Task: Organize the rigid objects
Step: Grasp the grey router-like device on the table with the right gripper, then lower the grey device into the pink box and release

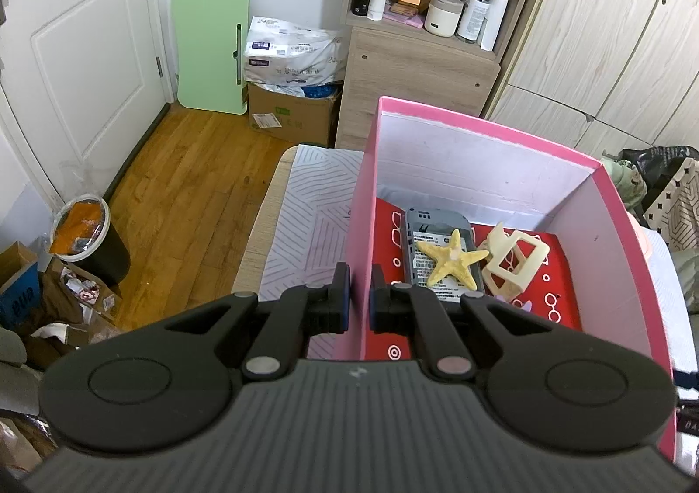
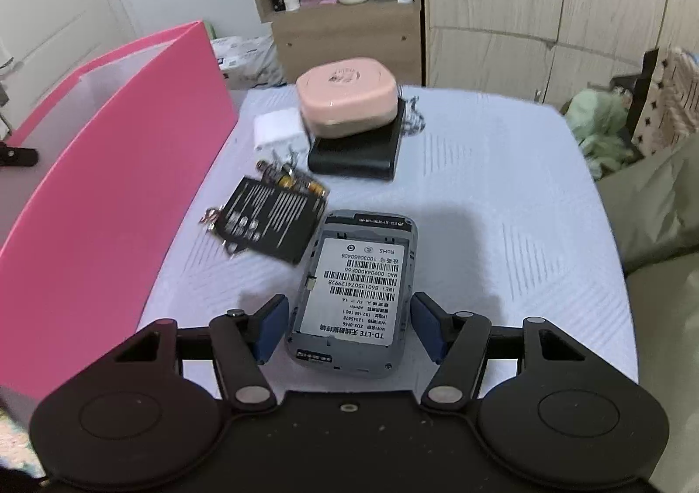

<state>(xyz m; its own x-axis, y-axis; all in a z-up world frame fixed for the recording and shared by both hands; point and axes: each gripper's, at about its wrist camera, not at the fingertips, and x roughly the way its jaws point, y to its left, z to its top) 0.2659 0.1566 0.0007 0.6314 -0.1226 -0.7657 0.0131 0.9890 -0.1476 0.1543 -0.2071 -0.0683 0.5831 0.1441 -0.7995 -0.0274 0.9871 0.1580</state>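
Observation:
My left gripper [image 1: 359, 300] is shut on the near side wall of the pink box [image 1: 480, 121], one finger inside and one outside. Inside the box lie a grey device [image 1: 419, 230], a yellow starfish [image 1: 450, 259] on top of it, and a cream frame-shaped piece [image 1: 515, 261]. In the right wrist view, my right gripper [image 2: 349, 318] stands open around the near end of a second grey device [image 2: 354, 287], which lies label-up on the table. Its pads sit close beside the device's edges. The pink box [image 2: 131, 187] stands to the left.
Beyond the device lie a black battery [image 2: 271, 222], small metal parts [image 2: 292, 180], a white charger [image 2: 277, 130], and a pink case [image 2: 347, 99] stacked on a black power bank [image 2: 354, 163]. A bin [image 1: 87, 239] and cardboard boxes stand on the floor at left.

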